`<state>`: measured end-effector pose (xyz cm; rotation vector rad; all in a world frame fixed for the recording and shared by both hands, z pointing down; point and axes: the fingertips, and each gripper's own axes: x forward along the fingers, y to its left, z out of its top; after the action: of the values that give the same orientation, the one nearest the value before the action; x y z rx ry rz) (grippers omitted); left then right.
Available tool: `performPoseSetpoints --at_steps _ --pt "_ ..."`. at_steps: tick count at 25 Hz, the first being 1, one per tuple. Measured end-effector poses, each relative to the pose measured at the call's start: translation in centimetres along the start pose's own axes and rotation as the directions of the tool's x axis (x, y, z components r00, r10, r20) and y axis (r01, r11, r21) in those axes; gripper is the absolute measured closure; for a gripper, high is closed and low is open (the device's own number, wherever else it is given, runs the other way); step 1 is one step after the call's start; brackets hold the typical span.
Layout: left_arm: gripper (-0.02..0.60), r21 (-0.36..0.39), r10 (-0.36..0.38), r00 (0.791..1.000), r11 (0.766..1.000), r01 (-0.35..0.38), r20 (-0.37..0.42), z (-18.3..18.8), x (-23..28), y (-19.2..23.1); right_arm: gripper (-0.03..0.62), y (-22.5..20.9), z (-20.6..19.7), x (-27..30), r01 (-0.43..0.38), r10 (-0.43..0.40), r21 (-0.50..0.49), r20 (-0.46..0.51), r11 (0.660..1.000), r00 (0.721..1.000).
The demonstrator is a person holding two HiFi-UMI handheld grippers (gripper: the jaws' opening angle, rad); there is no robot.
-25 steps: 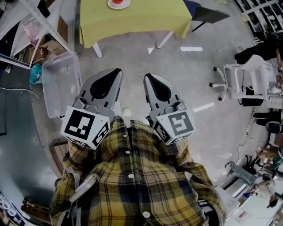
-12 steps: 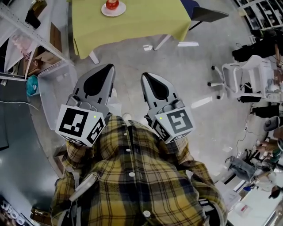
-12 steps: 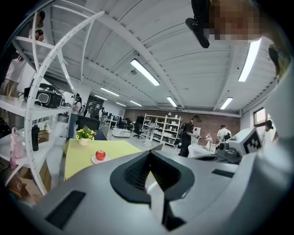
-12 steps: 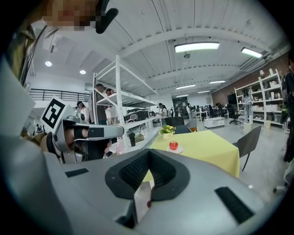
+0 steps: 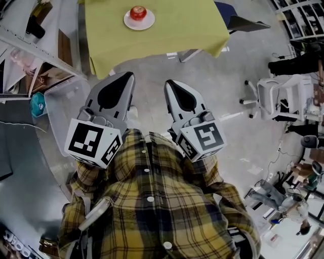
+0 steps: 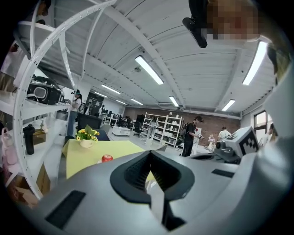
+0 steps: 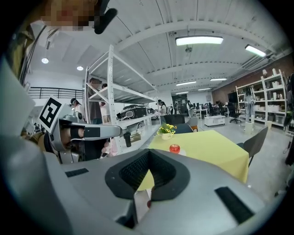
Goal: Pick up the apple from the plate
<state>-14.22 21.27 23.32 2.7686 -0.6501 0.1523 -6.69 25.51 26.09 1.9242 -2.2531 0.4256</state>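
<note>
1. Progress so far, in our judgement, is nil: the round red apple (image 5: 137, 12) sits untouched on the small white plate (image 5: 150, 22).
2. The plate rests on the worktop draped in yellow cloth (image 5: 182, 25), ahead of us and left of its middle.
3. We hold the left gripper (image 5: 127, 77) and the right gripper (image 5: 171, 86) side by side close to our chest, over the grey floor (image 5: 212, 76), well apart from the apple.
4. Both pairs of jaws are pressed together, with nothing between them.
5. What is left, as we see it: reach the worktop, spread one pair of jaws, pinch the apple and lift it.
6. Around us are a clear plastic storage bin (image 5: 66, 109) beside white metal shelving (image 5: 35, 38) on the left, a dark chair (image 5: 242, 21) at the worktop's right corner, and a white office chair (image 5: 276, 96) further right.
7. A small pot of yellow flowers (image 7: 166, 131) stands behind the apple. It looks like the only thing to mind, since the floor between us and the worktop shows no obstacle.
</note>
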Motion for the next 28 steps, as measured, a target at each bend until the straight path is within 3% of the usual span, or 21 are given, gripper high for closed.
performPoseSetpoints --at_steps 9,16,28 --pt "0.575 -0.054 -0.011 0.999 0.998 0.008 -0.049 -0.7 2.1 4.8 0.597 -1.7 -0.4 4.2 0.055 -0.054 0.025 -0.058 0.998 0.997" --pt "0.575 -0.080 -0.010 0.997 0.997 0.005 -0.071 -0.8 4.4 6.1 0.597 -4.5 -0.7 5.6 0.078 -0.074 0.033 -0.095 0.996 0.993" --pt "0.575 -0.077 0.035 0.998 0.996 -0.039 -0.056 1.0 12.3 8.7 0.597 -10.9 1.4 11.0 0.022 -0.020 0.017 -0.097 1.000 0.995"
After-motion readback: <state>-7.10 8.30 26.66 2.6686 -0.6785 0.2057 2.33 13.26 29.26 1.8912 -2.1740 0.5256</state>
